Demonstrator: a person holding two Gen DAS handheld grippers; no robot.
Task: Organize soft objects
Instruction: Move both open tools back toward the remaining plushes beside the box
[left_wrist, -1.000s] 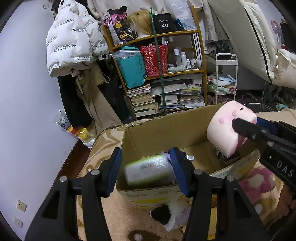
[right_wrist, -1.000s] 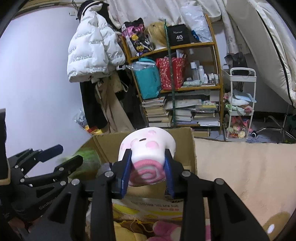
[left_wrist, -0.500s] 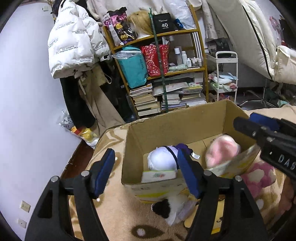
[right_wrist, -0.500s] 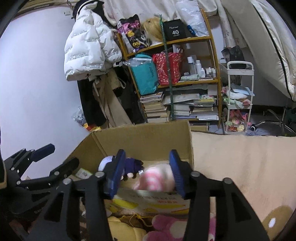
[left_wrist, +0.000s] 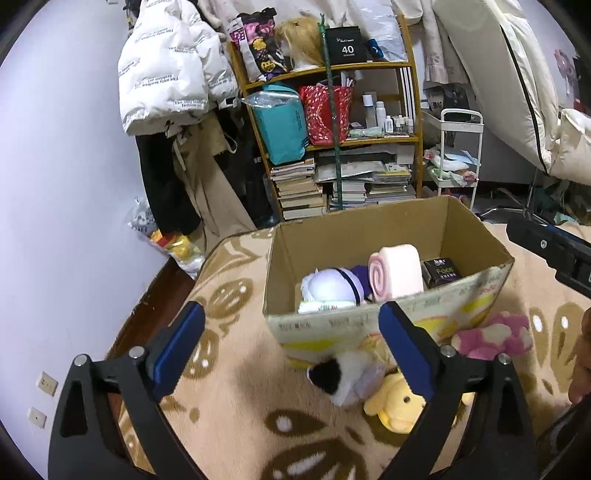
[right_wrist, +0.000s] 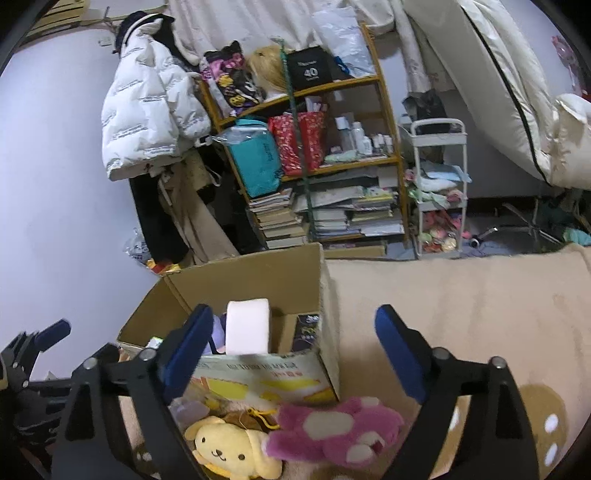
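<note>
Beige patterned blanket (left_wrist: 236, 398) is lying under everything we are working over, and we are holding both tools above it. Our left gripper (left_wrist: 291, 354) is opening its jaws with nothing between the blue pads, and our right gripper (right_wrist: 295, 354) is opening likewise, empty.

Nearest to us, three plush toys are waiting on the blanket against the front of the box: a yellow dog plush (right_wrist: 229, 454), a pink spotted plush (right_wrist: 332, 428) just beside it, and a black-and-white plush (left_wrist: 343, 376), whose shape we cannot quite read because a finger is covering part of it. All three are looking light and squashy, so we are judging that a pinch across the fattest part of the body will hold better than a grab at an ear or limb, which would likely slide out.

Behind them the cardboard box (left_wrist: 384, 321) is standing open. Inside, a pink swirl-roll cushion (left_wrist: 397, 273) is lying beside a white round plush with a dark band (left_wrist: 328, 284), with a small black carton (left_wrist: 441, 271) at the far corner.

Farther off, a wooden shelf (right_wrist: 369, 162) of books and bags is standing against the wall, a white puffer jacket (right_wrist: 147, 114) is hanging to its left, and a white trolley (right_wrist: 439, 192) is standing to its right.
</note>
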